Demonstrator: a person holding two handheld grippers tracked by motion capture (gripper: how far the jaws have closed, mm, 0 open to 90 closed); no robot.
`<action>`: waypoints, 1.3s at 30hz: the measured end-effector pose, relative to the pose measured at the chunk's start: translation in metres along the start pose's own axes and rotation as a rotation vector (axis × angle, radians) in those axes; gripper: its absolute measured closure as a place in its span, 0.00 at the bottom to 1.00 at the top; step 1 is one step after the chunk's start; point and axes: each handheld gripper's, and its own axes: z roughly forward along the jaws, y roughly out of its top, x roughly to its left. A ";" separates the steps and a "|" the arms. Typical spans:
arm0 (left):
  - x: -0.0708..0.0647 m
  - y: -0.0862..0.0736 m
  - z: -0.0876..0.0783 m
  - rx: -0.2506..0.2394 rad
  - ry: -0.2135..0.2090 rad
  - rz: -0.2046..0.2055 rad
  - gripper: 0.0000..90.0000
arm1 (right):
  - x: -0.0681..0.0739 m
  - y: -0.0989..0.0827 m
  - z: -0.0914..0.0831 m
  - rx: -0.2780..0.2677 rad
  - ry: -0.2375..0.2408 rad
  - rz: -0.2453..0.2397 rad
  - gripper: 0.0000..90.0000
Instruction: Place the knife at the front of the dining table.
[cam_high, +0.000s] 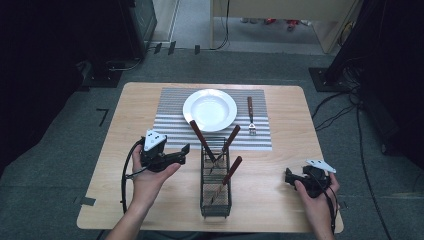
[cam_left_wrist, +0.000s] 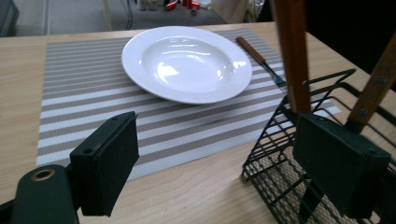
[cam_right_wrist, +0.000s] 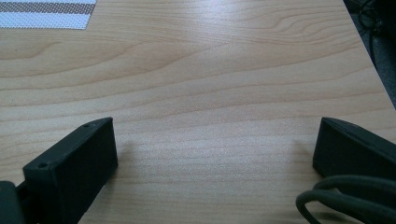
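A black wire basket stands at the table's front centre and holds three wooden-handled utensils. Behind it a white plate sits on a striped placemat, and a wooden-handled fork lies on the mat to the plate's right. My left gripper is open just left of the basket. In the left gripper view its jaws stand wide apart, with the right jaw in front of the basket and one handle rising just beyond. My right gripper rests open near the front right.
The wooden table has bare surface to the right of the basket, and my right gripper holds nothing over bare wood. A corner of the placemat lies far ahead of it. Cables and dark equipment surround the table on the floor.
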 end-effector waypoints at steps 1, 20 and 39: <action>-0.003 0.001 0.001 -0.008 -0.013 0.001 0.35 | 0.000 0.000 0.000 0.000 0.000 0.000 0.00; -0.019 0.011 0.024 -0.010 -0.143 -0.056 0.58 | 0.000 0.000 0.000 0.000 0.003 0.000 0.00; -0.033 0.017 0.037 -0.017 -0.112 -0.053 0.79 | 0.000 0.000 0.000 0.000 0.003 0.000 0.00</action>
